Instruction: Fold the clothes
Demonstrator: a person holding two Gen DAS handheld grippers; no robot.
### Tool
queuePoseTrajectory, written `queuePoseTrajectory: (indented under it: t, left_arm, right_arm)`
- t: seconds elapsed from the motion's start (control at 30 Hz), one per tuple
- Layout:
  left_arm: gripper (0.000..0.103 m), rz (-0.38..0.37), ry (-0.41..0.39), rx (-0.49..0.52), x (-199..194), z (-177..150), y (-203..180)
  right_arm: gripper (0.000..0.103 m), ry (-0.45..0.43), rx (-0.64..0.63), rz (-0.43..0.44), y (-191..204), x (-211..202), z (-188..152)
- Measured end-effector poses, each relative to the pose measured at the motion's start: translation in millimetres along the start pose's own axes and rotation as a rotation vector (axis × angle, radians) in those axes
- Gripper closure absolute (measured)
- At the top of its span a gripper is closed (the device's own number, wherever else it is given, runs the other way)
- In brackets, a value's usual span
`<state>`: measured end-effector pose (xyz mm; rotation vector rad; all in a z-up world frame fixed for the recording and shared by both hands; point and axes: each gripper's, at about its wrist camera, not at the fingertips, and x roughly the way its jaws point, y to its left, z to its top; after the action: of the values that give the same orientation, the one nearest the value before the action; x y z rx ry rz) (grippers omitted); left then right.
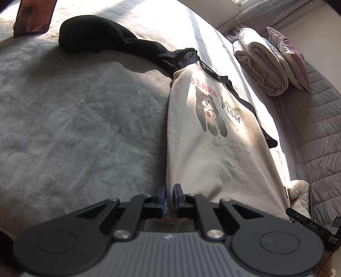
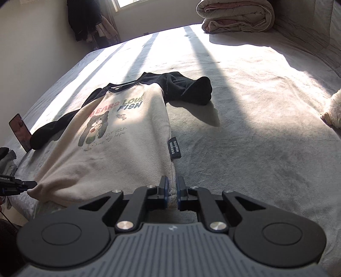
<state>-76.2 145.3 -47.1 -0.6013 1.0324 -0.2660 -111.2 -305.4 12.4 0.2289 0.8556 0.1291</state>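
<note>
A big bed (image 2: pixel 255 127) with a soft grey blanket fills the room. Sun comes in from a window (image 2: pixel 132 3) far ahead of the fingers and makes bright stripes on the bed. A rolled-up quilt (image 2: pixel 236 17) sits far ahead, to the right of the fingers. The wall (image 2: pixel 42 42) on the left is plain.

open blanket (image 2: pixel 255 138) right of sweatshirt (image 2: pixel 119 138)

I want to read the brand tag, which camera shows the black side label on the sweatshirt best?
The right wrist view: the black label sticks out from the sweatshirt side seam, lettering facing the camera. The left wrist view doesn't show it.
</note>
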Motion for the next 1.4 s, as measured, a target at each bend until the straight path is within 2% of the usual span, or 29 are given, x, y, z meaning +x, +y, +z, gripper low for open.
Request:
queuePoseTrajectory:
  t: [0.1,0.17,0.23,0.3,0.33,0.37,0.5,0.6,0.67,0.7,0.73,0.83,0.93,1.0,1.17,1.4]
  left_arm:
    - [0.091,0.012,-0.001,0.006,5.3,-4.0,4.4]
    - [0.081,-0.006,-0.007,-0.006,1.8,-3.8,8.4]
    - [0.068,-0.028,-0.003,-0.017,-3.7,-3.1,12.5]
    - [0.063,-0.054,0.017,-0.017,-5.7,-4.4,14.0]
    - [0.062,-0.061,0.028,-0.015,-4.8,-6.0,14.5]
    - [0.062,-0.064,0.039,-0.013,-3.3,-7.9,14.8]
    - [0.061,-0.064,0.031,0.003,4.2,-15.1,14.0]
    - [0.063,-0.078,0.007,0.01,8.8,-18.7,13.6]
    - [0.067,-0.079,-0.004,0.018,10.4,-20.5,11.3]
    - [0.085,-0.074,-0.001,0.021,11.0,-21.0,9.4]
    - [0.096,-0.07,0.003,0.019,9.8,-21.3,7.2]
    - [0.097,-0.078,0.004,-0.005,-0.4,-21.2,0.3]
    - [0.097,-0.145,0.009,-0.063,-21.4,-16.7,-3.8]
    - [0.097,-0.164,0.009,-0.083,-34.5,-13.3,-8.0]
    - [0.097,-0.141,0.013,-0.053,-55.9,-16.7,-22.7]
    - [0.097,-0.086,0.071,0.021,-48.0,-47.4,-25.2]
  right_arm:
    - [0.092,0.048,0.002,-0.025,-3.4,21.7,-9.9]
    - [0.085,0.067,0.032,-0.025,-12.2,29.5,-15.3]
    - [0.085,0.055,0.083,0.005,-21.7,26.4,-16.3]
    - [0.079,0.041,0.135,0.037,-31.0,23.5,-17.1]
    - [0.068,0.029,0.169,0.052,-36.0,20.7,-16.9]
    - [0.064,0.016,0.203,0.068,-41.0,17.9,-16.7]
    - [0.063,0.019,0.252,0.093,-47.0,17.4,-22.1]
    - [0.063,0.042,0.253,0.127,-42.2,27.8,-30.5]
    - [0.067,0.047,0.23,0.126,-34.4,37.4,-36.2]
    - [0.074,0.039,0.215,0.119,-31.1,39.6,-36.9]
    - [0.088,0.031,0.199,0.112,-27.8,41.7,-37.7]
    - [0.092,-0.003,0.221,0.123,-27.0,32.6,-32.7]
    - [0.092,-0.055,0.238,0.143,-27.9,7.5,-23.5]
    - [0.093,-0.078,0.253,0.163,-28.9,-8.9,-17.4]
    - [0.094,-0.094,0.203,0.155,-20.2,-39.3,-6.4]
    - [0.094,-0.056,0.146,0.108,-19.7,-44.7,-23.9]
